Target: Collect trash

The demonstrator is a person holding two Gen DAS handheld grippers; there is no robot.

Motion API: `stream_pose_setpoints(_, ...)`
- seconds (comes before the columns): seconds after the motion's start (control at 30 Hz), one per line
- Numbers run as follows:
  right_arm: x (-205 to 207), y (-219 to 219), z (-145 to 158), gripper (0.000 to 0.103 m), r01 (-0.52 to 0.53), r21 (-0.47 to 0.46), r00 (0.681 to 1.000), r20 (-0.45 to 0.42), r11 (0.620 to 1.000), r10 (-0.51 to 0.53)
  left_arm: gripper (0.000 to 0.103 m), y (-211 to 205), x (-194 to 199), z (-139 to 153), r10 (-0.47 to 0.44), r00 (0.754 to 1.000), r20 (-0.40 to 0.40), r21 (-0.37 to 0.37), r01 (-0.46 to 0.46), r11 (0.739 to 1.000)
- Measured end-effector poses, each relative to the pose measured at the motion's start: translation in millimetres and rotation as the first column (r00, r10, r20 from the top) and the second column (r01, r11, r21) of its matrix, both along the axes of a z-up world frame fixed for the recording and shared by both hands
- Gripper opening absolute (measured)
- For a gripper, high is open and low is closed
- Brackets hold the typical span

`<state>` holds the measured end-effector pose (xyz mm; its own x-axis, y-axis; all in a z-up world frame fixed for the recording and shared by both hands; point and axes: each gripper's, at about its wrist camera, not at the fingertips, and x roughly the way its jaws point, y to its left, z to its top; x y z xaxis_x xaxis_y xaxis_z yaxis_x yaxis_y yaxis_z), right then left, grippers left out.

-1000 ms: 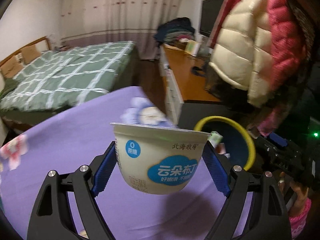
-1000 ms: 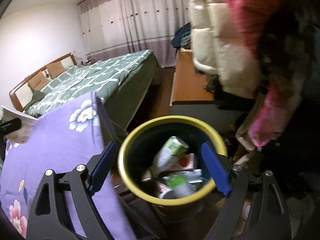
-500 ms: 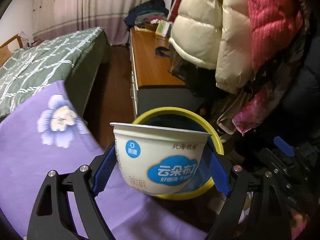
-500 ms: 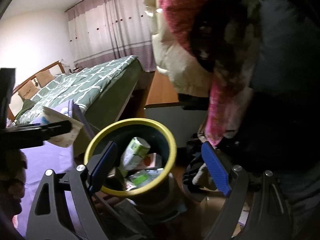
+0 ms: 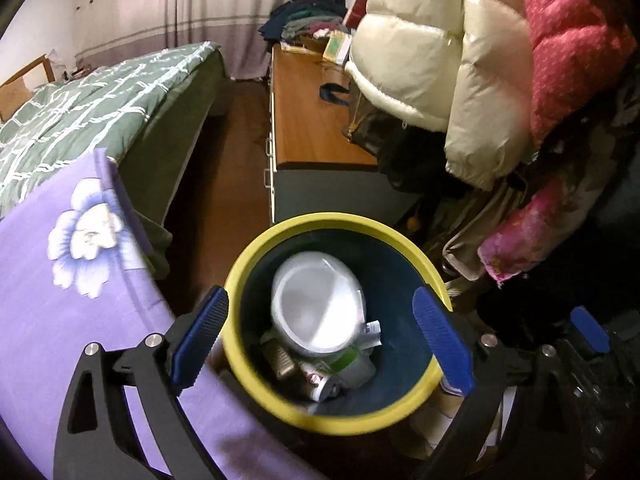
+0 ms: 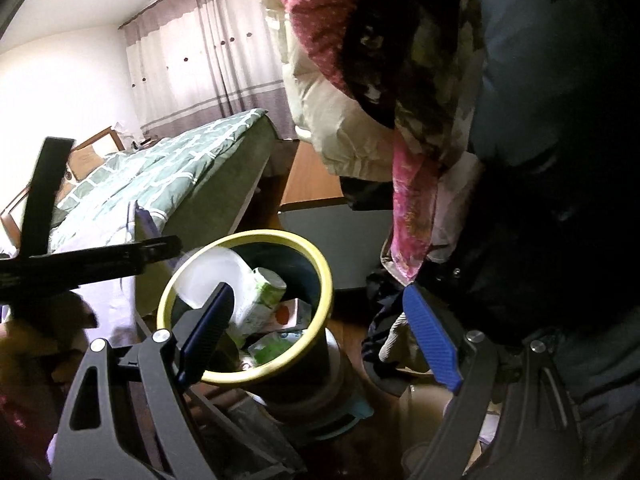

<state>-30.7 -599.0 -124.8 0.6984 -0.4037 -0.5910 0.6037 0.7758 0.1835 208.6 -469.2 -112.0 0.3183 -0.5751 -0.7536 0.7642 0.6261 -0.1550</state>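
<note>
The white pudding cup [image 5: 318, 300] sits inside the yellow-rimmed bin [image 5: 256, 256], mouth up and blurred, on top of the cartons and wrappers [image 5: 320, 376] heaped at the bottom; from the right wrist view it shows pale and smeared just inside the near-left rim [image 6: 208, 276]. The left gripper [image 5: 320, 336] hangs directly over the bin mouth with its jaws spread wide and nothing between them. The right gripper [image 6: 320, 332] hovers beside the bin, jaws likewise apart and empty.

To finish this drop well, I judge the left gripper should hold over the centre until the cup settles, then lift straight up — a sideways pull could knock the rim, and the bin stands close against the corner of the purple flowered surface [image 5: 48, 320].

Half a second ago the cup was clamped upright between the left jaws, its label facing the camera, just short of the bin; a second ago it was over the purple surface. Now it is released and in the bin — and the left view looks down into the opening instead of across it.
</note>
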Motion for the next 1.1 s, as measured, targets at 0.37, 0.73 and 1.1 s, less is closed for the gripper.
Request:
stream_pose_setpoints(0.37, 22, 56, 14, 0.082, -0.161, -0.017, 0.987, 0.019, 0.987, 0.162, 0.098, 176, -52, 80, 0.206, 0.961, 0.183, -0.156, -0.179, 0.971)
stream_pose_setpoints(0.73, 23, 137, 45, 0.083, -0.367, -0.079, 0.929, 0.028, 0.927, 0.37, 0.098, 350, -105, 90, 0.553, 0.799, 0.234, -0.166, -0.528, 0.833)
stream_pose_setpoints(1.1, -15, 184, 69, 0.089, -0.411, -0.156, 0.905, 0.046, 0.898, 0.423, 0.098, 424, -175, 100, 0.651, 0.706, 0.277, -0.258, -0.598, 0.759)
